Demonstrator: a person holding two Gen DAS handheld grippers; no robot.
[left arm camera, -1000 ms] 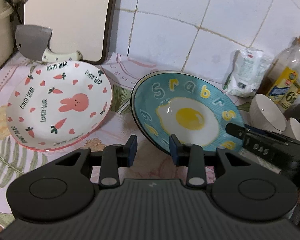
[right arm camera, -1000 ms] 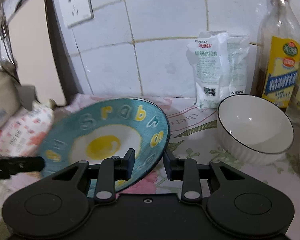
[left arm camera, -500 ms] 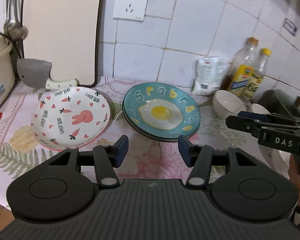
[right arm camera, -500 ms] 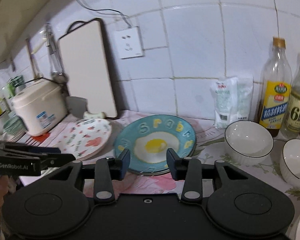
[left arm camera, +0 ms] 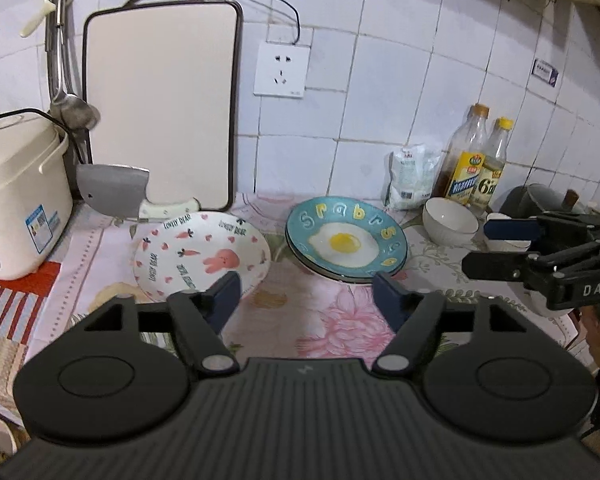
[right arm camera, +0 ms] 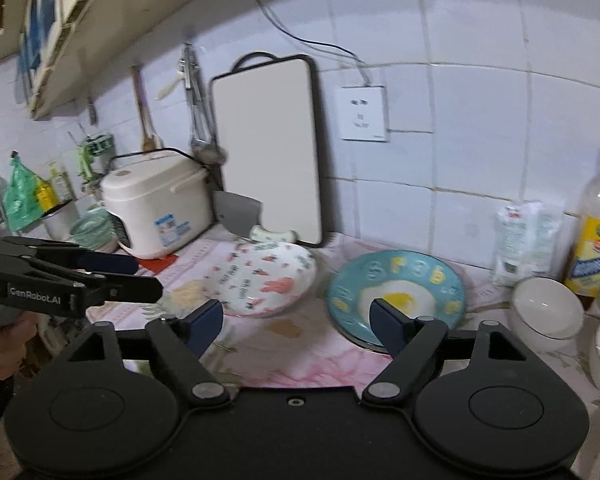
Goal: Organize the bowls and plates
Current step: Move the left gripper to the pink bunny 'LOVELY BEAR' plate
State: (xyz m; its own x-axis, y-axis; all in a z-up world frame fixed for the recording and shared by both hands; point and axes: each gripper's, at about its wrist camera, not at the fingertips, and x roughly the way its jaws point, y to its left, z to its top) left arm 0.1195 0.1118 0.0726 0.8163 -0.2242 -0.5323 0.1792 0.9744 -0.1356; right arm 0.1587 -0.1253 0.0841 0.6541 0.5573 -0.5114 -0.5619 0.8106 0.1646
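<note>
I see the rabbit plate (left arm camera: 202,254) empty on the floral cloth (left arm camera: 320,312) | egg plate (left arm camera: 346,240) stacked on another beside it | white bowl (left arm camera: 450,220) empty | my left gripper (left arm camera: 306,300) and right gripper (right arm camera: 296,326) wide, jaws just opening, nothing between.

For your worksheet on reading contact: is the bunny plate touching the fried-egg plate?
Apart. The left wrist view shows a strip of floral cloth between the bunny plate and the fried-egg plate; their rims do not meet.
</note>
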